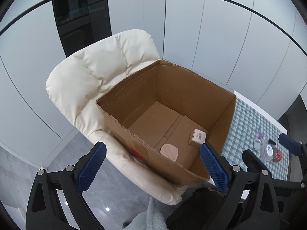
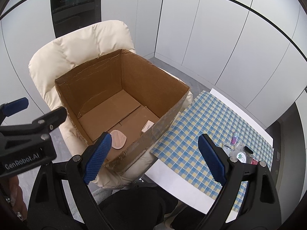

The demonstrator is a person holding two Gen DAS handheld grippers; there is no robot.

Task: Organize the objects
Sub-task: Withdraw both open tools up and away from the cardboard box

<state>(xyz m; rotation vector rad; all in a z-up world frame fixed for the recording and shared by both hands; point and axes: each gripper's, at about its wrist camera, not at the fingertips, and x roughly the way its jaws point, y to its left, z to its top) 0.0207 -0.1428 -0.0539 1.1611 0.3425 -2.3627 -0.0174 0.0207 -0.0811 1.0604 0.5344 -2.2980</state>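
So the cardboard box (image 1: 167,103) is sitting open on a cream padded chair (image 1: 92,76), right up against the bench (image 2: 191,182). Down on the box floor there's a pink rounded pad (image 1: 169,151) and a small white carton (image 1: 198,137), a bit apart from each other. The rest of the stuff, a clear jar (image 1: 267,151), a red lid (image 1: 277,154) and a little purple bottle (image 2: 234,137), is bunched together on the checked cloth (image 2: 191,126). Left tool (image 1: 151,169) is spread wide over the box's near edge, gripping nothing. Right tool (image 2: 153,158) is wide too, empty, hanging over the gap between box and bench.
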